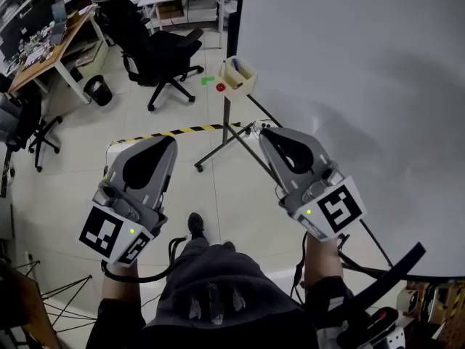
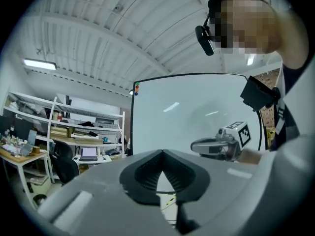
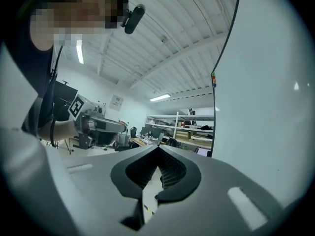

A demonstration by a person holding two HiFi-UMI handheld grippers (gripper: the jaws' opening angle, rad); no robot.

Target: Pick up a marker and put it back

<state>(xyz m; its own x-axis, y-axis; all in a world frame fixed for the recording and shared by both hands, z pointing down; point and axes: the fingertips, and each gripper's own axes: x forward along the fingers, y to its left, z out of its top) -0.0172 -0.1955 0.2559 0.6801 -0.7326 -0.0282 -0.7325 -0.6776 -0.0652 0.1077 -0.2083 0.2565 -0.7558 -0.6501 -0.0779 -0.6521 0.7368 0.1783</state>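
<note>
Left hand-held gripper (image 1: 167,142) and right hand-held gripper (image 1: 266,134), jaws together, empty, side by side near whiteboard (image 1: 349,64).

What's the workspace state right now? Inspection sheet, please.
Surface: whiteboard, blank, no writing seen.
Job's things: beige holder at the board's corner; contents too small to tell.
Clutter: crowded desk at far left, away from the board.
Grippers: left gripper and right gripper both shut, nothing between the jaws, held apart in front of the person.
Cables: black cable looping by the left wrist.
Surroundings: black office chair, trash bin, yellow-black floor tape, board stand legs.
</note>
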